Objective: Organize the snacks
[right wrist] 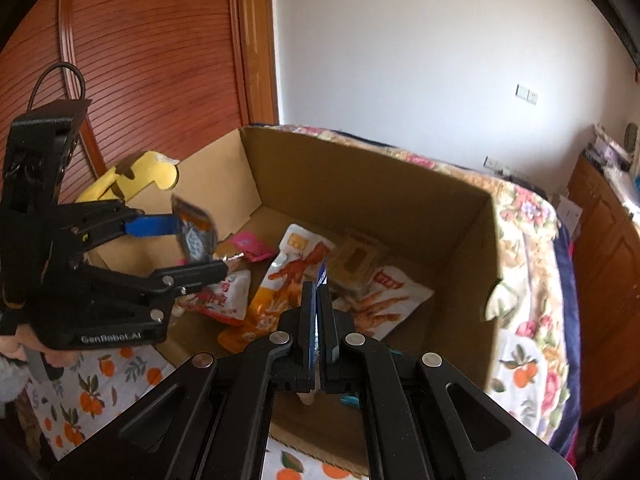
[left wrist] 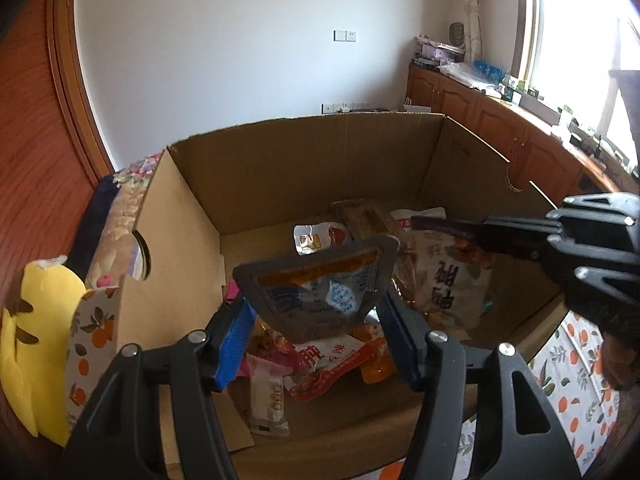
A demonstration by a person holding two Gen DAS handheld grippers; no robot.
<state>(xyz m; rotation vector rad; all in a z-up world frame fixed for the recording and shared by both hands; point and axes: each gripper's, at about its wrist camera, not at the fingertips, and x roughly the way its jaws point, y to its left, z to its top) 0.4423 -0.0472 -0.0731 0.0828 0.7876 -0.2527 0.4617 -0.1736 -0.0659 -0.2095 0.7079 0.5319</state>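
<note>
An open cardboard box [left wrist: 280,168] holds several snack packets [left wrist: 332,360]; it also shows in the right wrist view [right wrist: 360,184]. My left gripper [left wrist: 316,308] is open, and a grey-and-orange packet [left wrist: 320,284] sits between its blue pads above the box; whether the pads touch it I cannot tell. The same gripper [right wrist: 192,240] and packet [right wrist: 194,228] show in the right wrist view. My right gripper [right wrist: 319,300] is shut on a thin blue-and-white packet [right wrist: 321,278] held edge-on over the box. It shows at the right of the left wrist view [left wrist: 448,226].
The box sits on an orange-patterned cloth [right wrist: 100,392]. A yellow plush toy [left wrist: 36,344] lies left of the box, a floral blanket [right wrist: 528,240] behind it. A wooden door [right wrist: 140,60] and wooden cabinets [left wrist: 500,128] stand around.
</note>
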